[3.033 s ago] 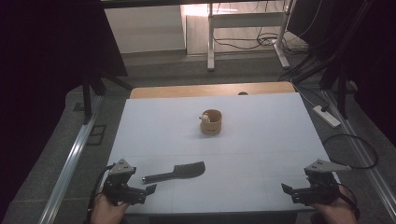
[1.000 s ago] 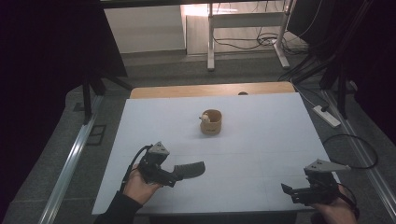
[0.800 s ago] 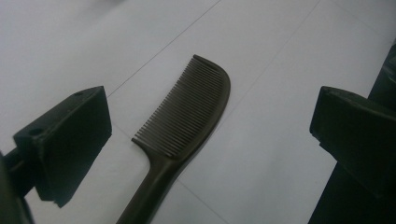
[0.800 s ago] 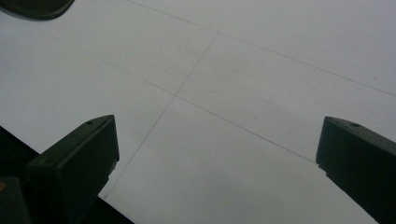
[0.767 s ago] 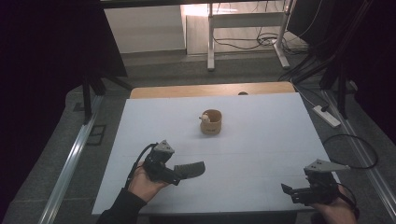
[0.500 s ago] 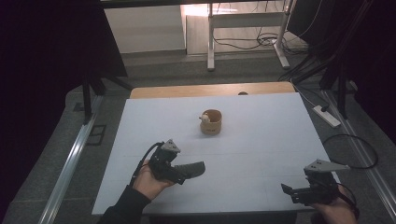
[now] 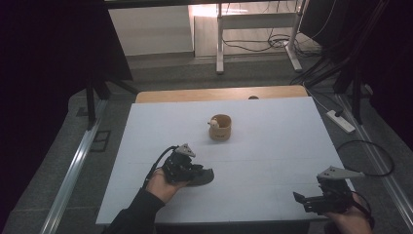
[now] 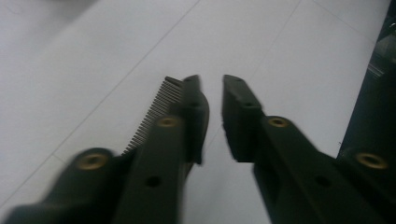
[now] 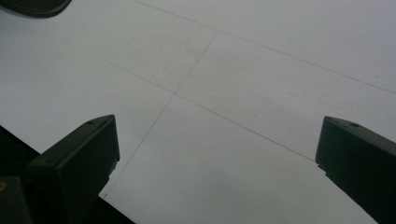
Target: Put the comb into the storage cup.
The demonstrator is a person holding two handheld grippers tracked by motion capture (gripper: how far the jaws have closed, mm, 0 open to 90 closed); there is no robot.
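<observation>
**Closing on the comb: check the bite before lifting**

Taking the comb (image 7: pixel 206 177) off the table (image 7: pixel 272 146) is the step in hand. It lies flat near the table's front left, well short of the cup (image 7: pixel 220 127) at the middle. The left gripper (image 7: pixel 198 172) sits right over it, and its jaws have just been closing. In the left gripper view they stand narrow, with a thin strip of bare table between the tips. The comb's teeth (image 8: pixel 152 114) stick out along the outer side of one jaw rather than in that gap. Whether the pads have caught the spine lower down, I cannot tell.

The grip looks doubtful, so it is best tested with a small, slow lift, watching whether the comb rises level. If it stays down or swings, the better course is to open, shift sideways until the spine is centred between the pads, and close again. A flat, thin thing slips easily.

The right gripper (image 7: pixel 298 199) rests at the front right, jaws wide and empty.
</observation>
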